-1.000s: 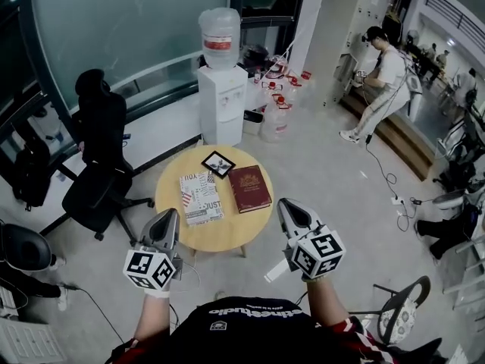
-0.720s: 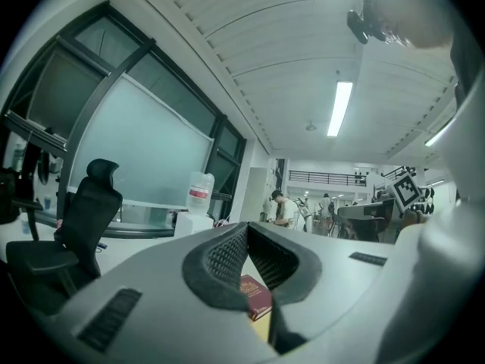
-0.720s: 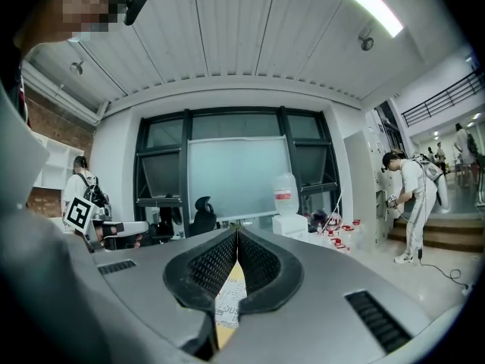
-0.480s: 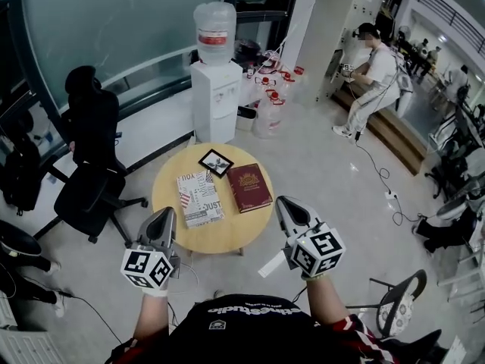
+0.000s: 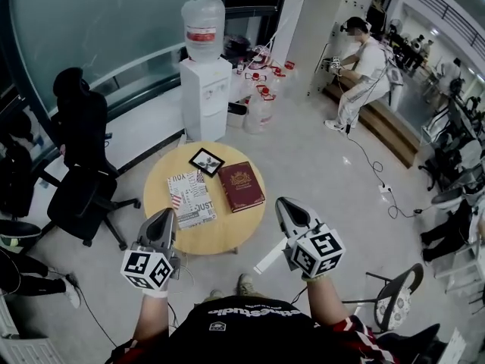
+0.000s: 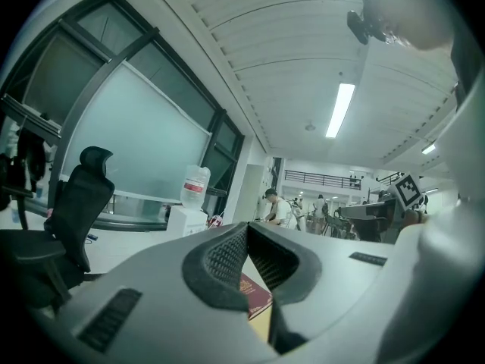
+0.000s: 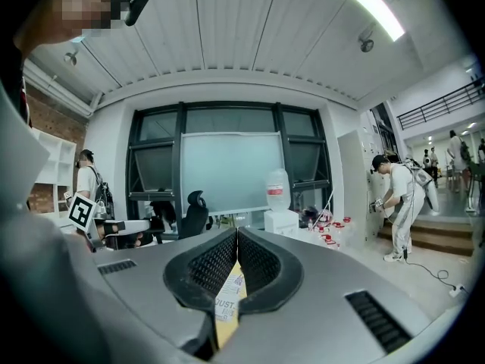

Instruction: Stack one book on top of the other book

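On the round wooden table [image 5: 227, 230] lie two books side by side: a white book with black lettering [image 5: 191, 199] on the left and a dark red book [image 5: 241, 186] on the right. Both grippers hover at the table's near edge, short of the books. My left gripper [image 5: 164, 218] is shut and empty; past its tips [image 6: 245, 227] a corner of the red book [image 6: 254, 294] shows. My right gripper [image 5: 289, 207] is shut and empty too, and the white book [image 7: 226, 298] shows below its closed tips [image 7: 236, 232].
A small black framed picture [image 5: 206, 161] lies at the table's far edge. A water dispenser [image 5: 204, 82] and several water jugs [image 5: 258, 105] stand behind. A black office chair [image 5: 79, 173] is at left, another chair [image 5: 398, 302] at lower right. A person [image 5: 356, 67] stands by steps far right.
The head view has swung, so the table and books now sit a little further left. My shoes have come into view under the table edge. Both grippers stay shut.
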`<act>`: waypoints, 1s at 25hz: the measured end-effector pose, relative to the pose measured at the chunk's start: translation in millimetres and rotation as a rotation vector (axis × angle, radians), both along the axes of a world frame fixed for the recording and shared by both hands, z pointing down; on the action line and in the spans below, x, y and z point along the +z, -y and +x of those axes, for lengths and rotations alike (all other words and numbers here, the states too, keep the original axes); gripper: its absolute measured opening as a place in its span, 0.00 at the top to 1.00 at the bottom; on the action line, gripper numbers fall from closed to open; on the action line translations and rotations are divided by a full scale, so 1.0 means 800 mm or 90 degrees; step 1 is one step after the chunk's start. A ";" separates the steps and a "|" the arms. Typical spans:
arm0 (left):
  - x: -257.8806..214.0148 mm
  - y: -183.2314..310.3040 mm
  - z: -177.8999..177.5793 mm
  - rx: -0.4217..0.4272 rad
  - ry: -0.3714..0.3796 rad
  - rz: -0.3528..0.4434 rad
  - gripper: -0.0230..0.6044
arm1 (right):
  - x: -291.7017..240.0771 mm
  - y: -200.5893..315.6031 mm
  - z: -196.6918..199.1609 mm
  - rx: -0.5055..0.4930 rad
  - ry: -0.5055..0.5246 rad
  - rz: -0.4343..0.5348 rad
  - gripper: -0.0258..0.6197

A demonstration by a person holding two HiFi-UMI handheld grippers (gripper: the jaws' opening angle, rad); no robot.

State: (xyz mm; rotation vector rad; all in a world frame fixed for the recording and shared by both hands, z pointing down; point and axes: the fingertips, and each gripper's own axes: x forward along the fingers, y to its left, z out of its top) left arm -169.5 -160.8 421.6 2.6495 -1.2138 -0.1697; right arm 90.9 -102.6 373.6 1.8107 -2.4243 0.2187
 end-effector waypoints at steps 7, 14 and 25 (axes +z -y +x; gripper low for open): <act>-0.009 0.022 0.029 0.001 0.010 0.008 0.94 | -0.003 0.039 0.035 -0.002 0.016 0.015 0.91; -0.035 0.048 0.042 -0.023 0.018 0.033 0.94 | -0.026 0.083 0.049 -0.029 0.018 0.044 0.91; -0.032 0.076 0.053 -0.039 0.020 0.029 0.94 | -0.013 0.122 0.054 -0.051 0.008 0.037 0.91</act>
